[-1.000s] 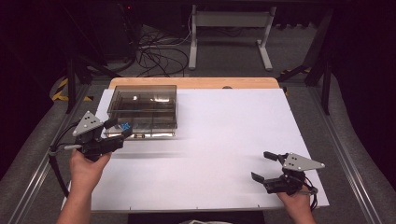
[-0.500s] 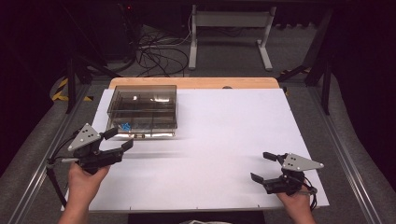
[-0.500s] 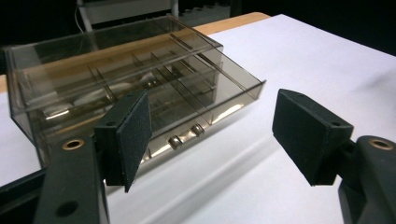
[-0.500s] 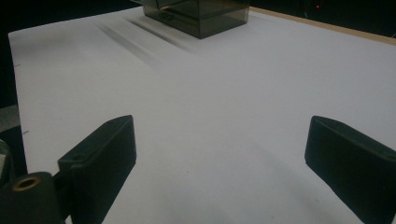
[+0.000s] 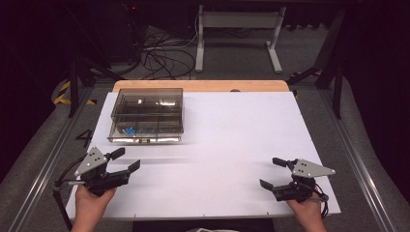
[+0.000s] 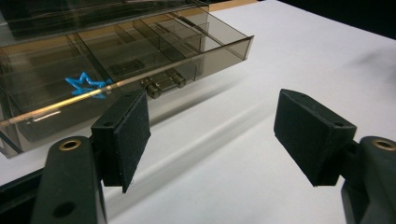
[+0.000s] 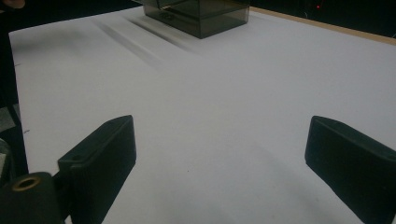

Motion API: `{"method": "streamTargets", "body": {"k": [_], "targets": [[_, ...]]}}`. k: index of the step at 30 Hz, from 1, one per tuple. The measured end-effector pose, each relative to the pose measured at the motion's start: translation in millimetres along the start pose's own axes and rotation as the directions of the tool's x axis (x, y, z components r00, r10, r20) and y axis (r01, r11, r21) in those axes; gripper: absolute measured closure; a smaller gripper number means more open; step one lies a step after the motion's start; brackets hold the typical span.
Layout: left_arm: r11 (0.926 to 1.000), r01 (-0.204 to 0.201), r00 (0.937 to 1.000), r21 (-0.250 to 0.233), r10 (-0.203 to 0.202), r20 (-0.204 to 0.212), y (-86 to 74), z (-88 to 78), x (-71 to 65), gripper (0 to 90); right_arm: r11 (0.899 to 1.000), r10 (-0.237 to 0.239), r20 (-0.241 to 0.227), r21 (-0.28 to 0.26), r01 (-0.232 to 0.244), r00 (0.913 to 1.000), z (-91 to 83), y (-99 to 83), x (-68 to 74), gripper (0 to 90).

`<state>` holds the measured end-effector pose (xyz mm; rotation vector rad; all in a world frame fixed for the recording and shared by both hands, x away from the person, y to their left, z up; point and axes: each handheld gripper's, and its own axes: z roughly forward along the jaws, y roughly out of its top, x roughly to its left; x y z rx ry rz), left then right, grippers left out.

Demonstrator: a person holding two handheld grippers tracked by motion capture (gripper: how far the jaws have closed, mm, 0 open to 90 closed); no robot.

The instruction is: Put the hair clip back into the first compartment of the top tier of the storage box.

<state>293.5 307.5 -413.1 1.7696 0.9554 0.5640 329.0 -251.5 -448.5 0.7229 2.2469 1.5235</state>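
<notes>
A smoky, transparent plastic organiser box with inner dividers sits on the far left part of the white paper-covered counter, its lid down and a pair of small metal latches on its near wall. From the left gripper view, a small blue star-shaped piece lies in 1 of the box's compartments close to that near wall; the high view shows it as a blue speck toward the front left of the box.

The left hand-held gripper is held above the near left edge of the counter, gripped from below by the person's left hand, with its grey three-cornered plate on top. Its 2 black jaws are spread wide with only bare white paper between the pads, and they point toward the box, which stands near but apart from the tips.

The right hand-held gripper is at the near right of the counter, held by the person's right hand, also topped by a grey plate. Its jaws are likewise released, spread far apart over plain white paper and grasping nothing. It is well apart from the box, which appears at the top of the right gripper view.

A strip of bare wooden edge shows along the far side of the counter beyond the paper. Behind it, on the floor, are tangled black cables and a grey metal stand.
</notes>
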Motion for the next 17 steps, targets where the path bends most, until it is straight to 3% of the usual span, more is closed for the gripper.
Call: {"method": "streamTargets", "body": {"k": [8, 17], "targets": [[0.9994, -0.035, 0.9992, 0.007, 0.035, -0.020, -22.6, -2.5, -0.9, 27.5, 1.000, -0.001, 0.000, 0.000, 0.001, 1.0000, -0.7, -0.2, 0.3, 9.5], [0.9995, 0.012, 0.9992, -0.030, -0.013, -0.037, -27.0, -4.2, 0.1, 23.5, 1.000, -0.001, 0.001, -0.001, 0.001, 1.0000, 0.2, 0.0, 0.7, 9.4]]}}
